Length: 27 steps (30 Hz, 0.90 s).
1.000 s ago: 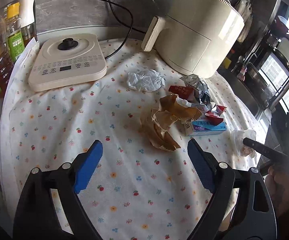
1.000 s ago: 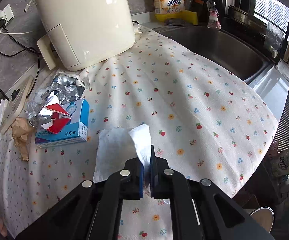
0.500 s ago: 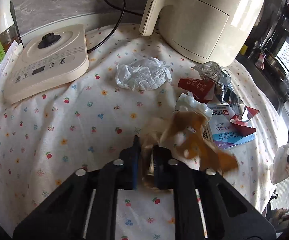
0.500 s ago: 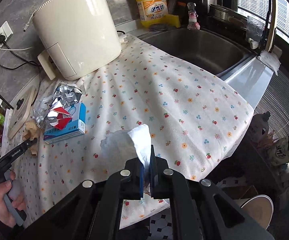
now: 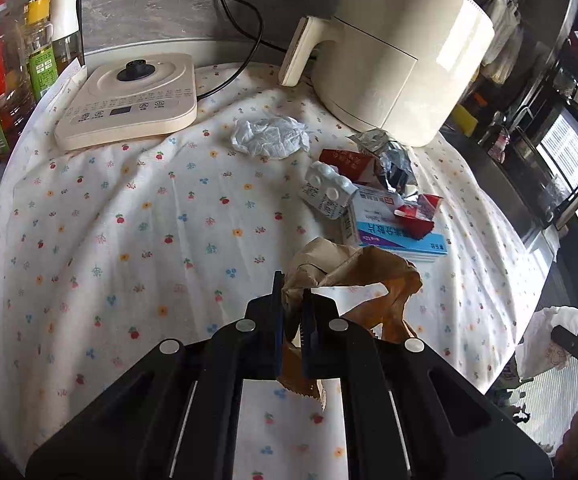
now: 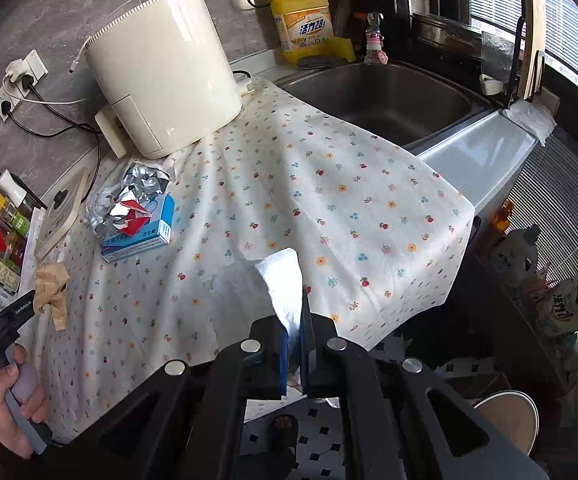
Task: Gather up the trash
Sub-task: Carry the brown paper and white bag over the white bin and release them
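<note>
My left gripper (image 5: 292,300) is shut on a crumpled brown paper bag (image 5: 353,276) and holds it just above the flowered tablecloth (image 5: 129,240). My right gripper (image 6: 293,316) is shut on a white tissue (image 6: 283,280), held off the counter's front edge; the tissue also shows in the left wrist view (image 5: 549,334). On the cloth lie a crumpled white wrapper (image 5: 269,136), a blister pack (image 5: 327,194), a blue-and-white box (image 5: 393,228), red carton scraps (image 5: 347,162) and crumpled foil (image 5: 389,156).
A cream air fryer (image 5: 393,48) stands at the back, a cream induction base (image 5: 129,100) at the back left with bottles (image 5: 9,72) beside it. A sink (image 6: 385,96) lies to the right. A round bin (image 6: 509,420) stands on the floor below.
My left gripper moved to the brown bag, shut on it and lifted it back toward me. My right gripper drew back off the counter edge with the tissue.
</note>
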Tool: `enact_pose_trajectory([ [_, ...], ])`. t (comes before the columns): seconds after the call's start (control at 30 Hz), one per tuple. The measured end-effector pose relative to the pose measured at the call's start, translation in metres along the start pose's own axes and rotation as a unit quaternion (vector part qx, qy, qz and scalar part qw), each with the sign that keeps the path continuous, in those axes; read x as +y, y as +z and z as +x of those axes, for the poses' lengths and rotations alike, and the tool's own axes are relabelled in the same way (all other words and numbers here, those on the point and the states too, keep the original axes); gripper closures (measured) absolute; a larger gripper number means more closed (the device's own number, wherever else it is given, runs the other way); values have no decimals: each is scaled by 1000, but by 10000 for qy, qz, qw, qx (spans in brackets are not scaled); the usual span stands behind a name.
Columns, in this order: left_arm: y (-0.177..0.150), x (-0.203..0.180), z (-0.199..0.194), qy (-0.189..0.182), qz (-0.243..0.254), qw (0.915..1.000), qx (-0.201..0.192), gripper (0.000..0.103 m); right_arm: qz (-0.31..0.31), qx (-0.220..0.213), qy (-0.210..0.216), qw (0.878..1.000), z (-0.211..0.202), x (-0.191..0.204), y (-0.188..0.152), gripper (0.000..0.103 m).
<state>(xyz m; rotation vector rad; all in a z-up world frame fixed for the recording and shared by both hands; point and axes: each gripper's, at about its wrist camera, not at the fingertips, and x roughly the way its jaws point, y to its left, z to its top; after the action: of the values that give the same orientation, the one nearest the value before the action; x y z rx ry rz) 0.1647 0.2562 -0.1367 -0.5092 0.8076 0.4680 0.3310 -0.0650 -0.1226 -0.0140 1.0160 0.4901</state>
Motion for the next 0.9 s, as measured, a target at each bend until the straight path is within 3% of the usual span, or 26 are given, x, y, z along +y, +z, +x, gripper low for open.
enact_pose_trajectory([
  [0.23,-31,-81,-11,-257,385,9989,8,96,328,13,-104,9994,-35,-77,-30,98],
  [0.5,-79,-177,-16,-564,926,9937,275,96,824,57,-324,9961,-62,-173,-77,97],
  [0.9,-158,-292,-21,-904,1717,9785,694,96,1648,653,-655,9820,-66,-299,-170,93],
])
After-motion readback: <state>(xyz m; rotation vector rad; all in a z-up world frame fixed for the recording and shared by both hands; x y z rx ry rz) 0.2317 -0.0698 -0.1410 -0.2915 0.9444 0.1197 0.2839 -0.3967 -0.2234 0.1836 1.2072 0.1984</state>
